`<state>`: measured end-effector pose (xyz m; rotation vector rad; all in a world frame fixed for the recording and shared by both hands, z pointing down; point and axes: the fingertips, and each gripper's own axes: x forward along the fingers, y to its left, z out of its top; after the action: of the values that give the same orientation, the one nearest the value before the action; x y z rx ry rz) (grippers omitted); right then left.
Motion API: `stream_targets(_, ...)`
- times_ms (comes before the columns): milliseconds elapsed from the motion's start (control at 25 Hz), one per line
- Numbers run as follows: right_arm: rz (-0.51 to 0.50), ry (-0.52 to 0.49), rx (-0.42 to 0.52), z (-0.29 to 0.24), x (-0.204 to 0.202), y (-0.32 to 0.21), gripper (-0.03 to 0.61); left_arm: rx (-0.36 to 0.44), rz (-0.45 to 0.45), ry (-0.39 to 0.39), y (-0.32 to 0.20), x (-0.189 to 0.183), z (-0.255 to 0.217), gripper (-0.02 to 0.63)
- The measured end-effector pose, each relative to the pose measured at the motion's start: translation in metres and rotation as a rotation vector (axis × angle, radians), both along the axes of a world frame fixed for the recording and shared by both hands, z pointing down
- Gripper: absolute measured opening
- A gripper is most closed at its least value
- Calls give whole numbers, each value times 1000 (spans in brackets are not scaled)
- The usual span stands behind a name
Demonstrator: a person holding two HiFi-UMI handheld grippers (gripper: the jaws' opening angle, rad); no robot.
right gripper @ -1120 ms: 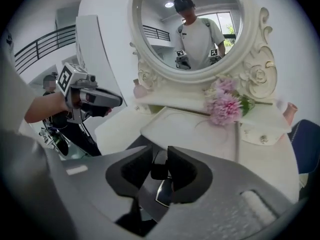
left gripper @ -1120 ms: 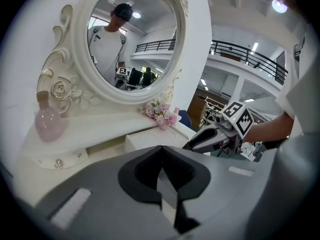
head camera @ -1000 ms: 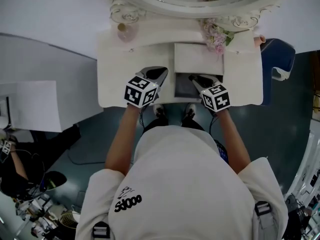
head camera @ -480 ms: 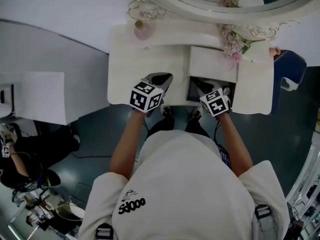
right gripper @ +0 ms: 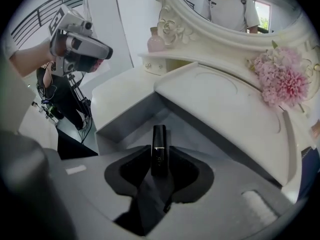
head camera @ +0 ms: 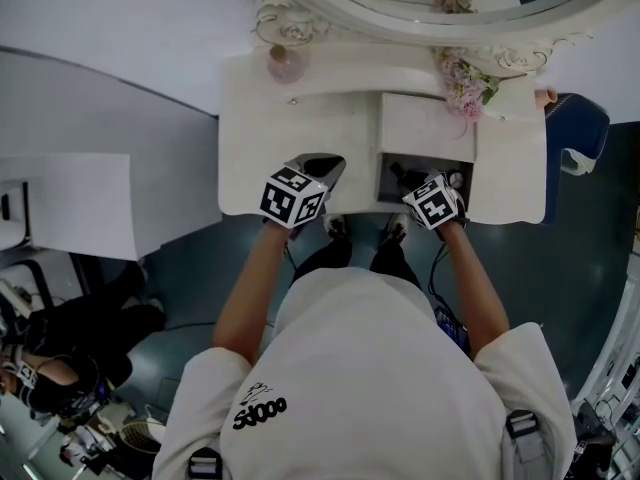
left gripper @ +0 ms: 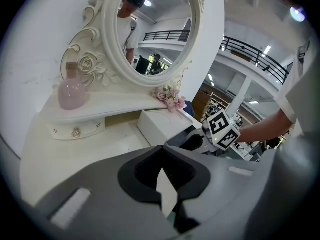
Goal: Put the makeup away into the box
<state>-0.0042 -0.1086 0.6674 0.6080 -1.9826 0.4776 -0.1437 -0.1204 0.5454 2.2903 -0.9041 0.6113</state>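
While a person (head camera: 370,368) in a white T-shirt stands at a white dressing table (head camera: 290,128), the right tongs (right gripper: 159,168) point steeply down over the open box (right gripper: 127,115), whose grey inside shows at the table's front edge. A black lipstick tube (right gripper: 159,146) stands between these tongs, lying lengthwise along them, and its far end juts past their tips above the grey compartment. A thin bright band runs round the middle of the tube. The jaws have just been opening, yet both pads appear to touch the tube's sides. The box's flat white top (right gripper: 215,99) lies just behind the opening. The left tongs (left gripper: 161,154) are closed tight with nothing between them, held over bare tabletop to the left of the box and well apart from the lipstick. At the back, on a raised shelf below the ornate oval mirror (left gripper: 155,29), a pink bottle (left gripper: 71,91) stands at the left end and a spray of pink flowers (right gripper: 282,81) at the right.
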Motion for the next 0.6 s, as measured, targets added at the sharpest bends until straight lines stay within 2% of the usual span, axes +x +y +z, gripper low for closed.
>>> stream_targets(200,67,-65,19,-17,0,-8,130,53,11,-12,-10,-6,-13,17)
stream_targets(280,93,-95,56,-38,6,-12,111,94,4,-12,-16,-7,-26,17)
stream_targets(360,131,-116,135,-68,15,-33,81,175,4,-31,-34,-7,-46,17)
stream_targets(440,172,-140,239,-105,25,-60,13,278,1,-53,-59,-8,-71,17)
stream_targets(600,218,-196,401,-181,45,-85,2,425,-33,-68,-80,-4,-123,17)
